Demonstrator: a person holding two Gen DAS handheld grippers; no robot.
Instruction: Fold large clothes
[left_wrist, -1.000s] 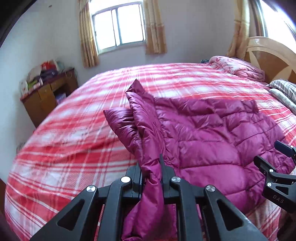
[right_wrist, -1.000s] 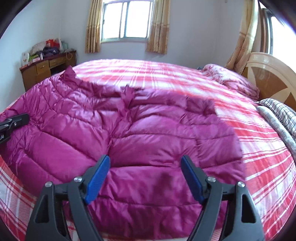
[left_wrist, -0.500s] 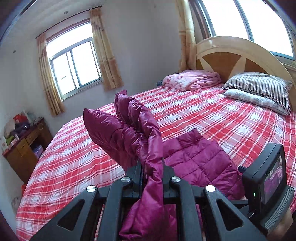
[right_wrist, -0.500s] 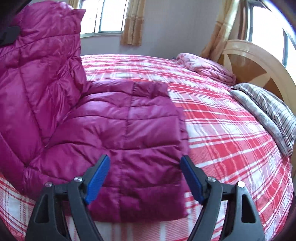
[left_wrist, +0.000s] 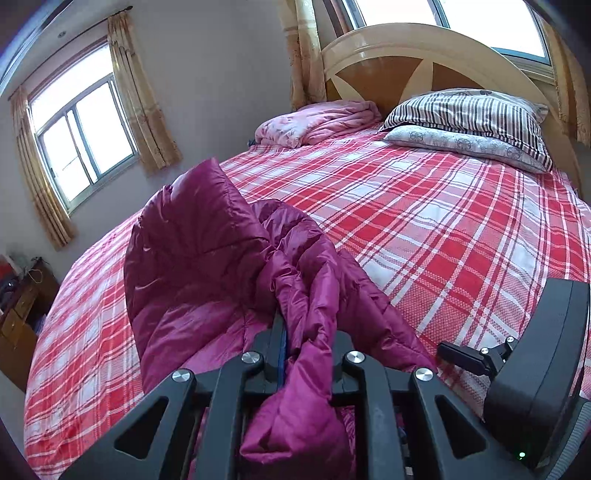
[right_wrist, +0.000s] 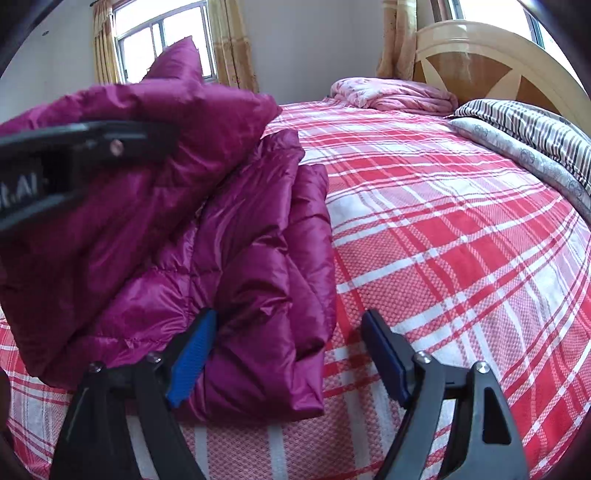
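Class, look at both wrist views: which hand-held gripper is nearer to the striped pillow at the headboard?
Right, though only slightly. The right hand-held gripper hangs open by the jacket's edge on the pillow's side. The left hand-held gripper, its jaws opening around jacket fabric, sits farther away.

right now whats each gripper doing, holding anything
left gripper: jaws opening, magenta quilted puffer jacket fabric between them, still pinched.
right gripper: open, holding nothing.

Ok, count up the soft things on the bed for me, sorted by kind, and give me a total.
Jackets: 1, the purple puffer jacket
Pillows: 2, a striped pillow on top of a grey patterned pillow
Folded blankets: 1, the pink blanket by the headboard
Total: 4
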